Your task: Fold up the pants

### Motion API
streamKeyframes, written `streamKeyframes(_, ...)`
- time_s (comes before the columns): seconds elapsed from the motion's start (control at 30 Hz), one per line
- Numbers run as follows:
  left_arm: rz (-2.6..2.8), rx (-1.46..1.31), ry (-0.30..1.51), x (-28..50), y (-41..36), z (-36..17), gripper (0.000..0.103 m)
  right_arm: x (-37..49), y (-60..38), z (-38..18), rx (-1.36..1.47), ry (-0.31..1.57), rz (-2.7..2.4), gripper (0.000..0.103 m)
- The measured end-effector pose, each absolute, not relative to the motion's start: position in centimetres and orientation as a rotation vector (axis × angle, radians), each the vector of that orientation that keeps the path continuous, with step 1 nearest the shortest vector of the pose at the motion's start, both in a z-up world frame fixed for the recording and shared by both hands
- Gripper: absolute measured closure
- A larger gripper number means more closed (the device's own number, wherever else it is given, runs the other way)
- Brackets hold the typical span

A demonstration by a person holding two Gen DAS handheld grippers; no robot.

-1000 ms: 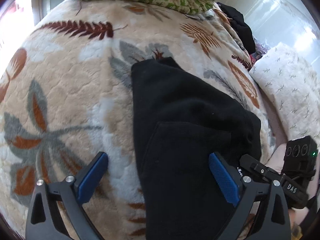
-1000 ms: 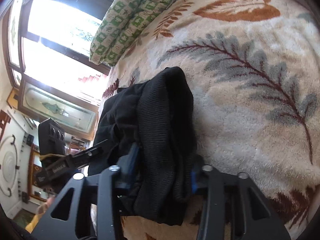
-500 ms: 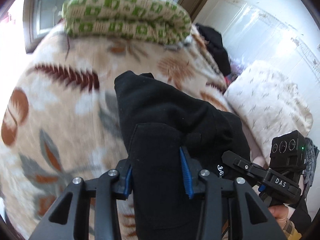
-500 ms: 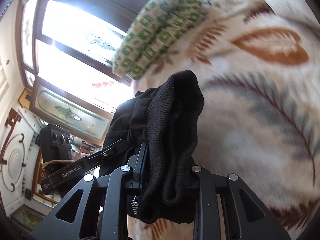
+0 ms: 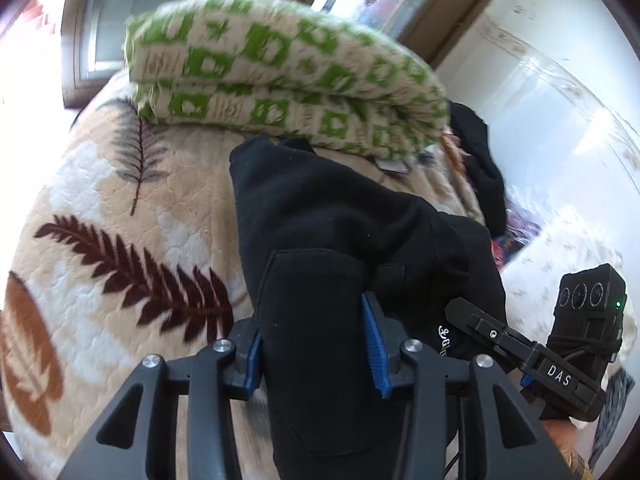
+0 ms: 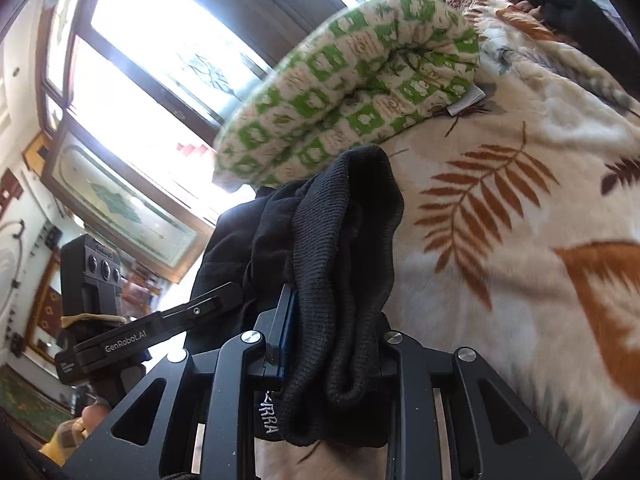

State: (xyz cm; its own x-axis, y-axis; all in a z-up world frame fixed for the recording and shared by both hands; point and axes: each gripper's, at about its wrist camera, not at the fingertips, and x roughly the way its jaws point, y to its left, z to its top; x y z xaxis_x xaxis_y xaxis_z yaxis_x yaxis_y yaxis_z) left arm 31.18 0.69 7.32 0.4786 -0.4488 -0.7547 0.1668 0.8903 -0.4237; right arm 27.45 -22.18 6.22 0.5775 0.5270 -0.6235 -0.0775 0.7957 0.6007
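The black pants [image 5: 340, 232] hang lifted above the leaf-patterned blanket [image 5: 120, 240]. My left gripper [image 5: 316, 344] is shut on a pocket-side fold of the pants. My right gripper [image 6: 332, 340] is shut on the ribbed waistband end of the pants [image 6: 344, 240], bunched between its blue pads. In the left wrist view the right gripper [image 5: 532, 352] is close at the right. In the right wrist view the left gripper [image 6: 132, 332] is close at the left. The lower part of the pants is hidden behind the grippers.
A folded green-and-white quilt [image 5: 280, 80] lies at the far edge of the bed, just beyond the pants; it also shows in the right wrist view [image 6: 352, 88]. Another black garment [image 5: 480, 160] and a white pillow [image 5: 560, 256] lie at the right. Windows stand behind.
My left gripper has closed on the pants. Both grippers have lifted the pants off the blanket and carried them toward the green quilt.
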Motion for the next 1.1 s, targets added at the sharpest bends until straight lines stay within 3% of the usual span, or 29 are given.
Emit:
streamKeyframes(0.17,-0.338,-0.305,1.077,32.9,0.5,1.9,0.053,29.7,-21.9,1.2,0.493,1.009,0.302,0.075)
streamKeyframes(0.2,-0.341,-0.316,1.062,32.6,0.7,1.3,0.042,29.6,-22.0,0.3,0.478,1.023,0.283,0.073)
streamKeyframes(0.23,-0.341,-0.325,1.045,32.3,0.9,0.9,0.037,29.3,-22.2,-0.5,0.464,1.027,0.258,0.068)
streamKeyframes(0.3,-0.356,-0.328,1.018,31.9,1.0,0.7,0.037,28.7,-22.8,-1.1,0.487,0.989,0.271,0.068)
streamKeyframes(0.33,-0.355,-0.325,1.016,31.9,0.9,0.7,0.037,28.6,-22.7,-1.0,0.476,0.986,0.267,0.068)
streamKeyframes(0.4,-0.332,-0.318,1.024,31.8,0.7,1.2,0.037,28.7,-22.0,-0.2,0.400,0.992,0.234,0.058)
streamKeyframes(0.43,-0.318,-0.316,1.027,31.6,0.6,1.6,0.036,28.6,-21.5,0.4,0.347,1.000,0.199,0.046)
streamKeyframes(0.47,-0.299,-0.306,1.026,31.4,0.7,2.2,0.032,28.5,-21.1,1.0,0.296,1.002,0.193,0.042)
streamKeyframes(0.63,-0.233,-0.217,0.969,28.5,1.5,5.2,0.015,26.0,-20.9,4.4,0.251,0.959,0.178,0.039)
streamKeyframes(1.03,-0.185,-0.171,0.974,21.6,3.2,7.5,0.014,16.1,-18.4,7.3,0.284,0.948,0.113,0.027)
streamKeyframes(1.1,-0.184,-0.162,0.968,20.5,3.3,7.9,0.010,15.0,-18.0,7.9,0.256,0.947,0.106,0.025)
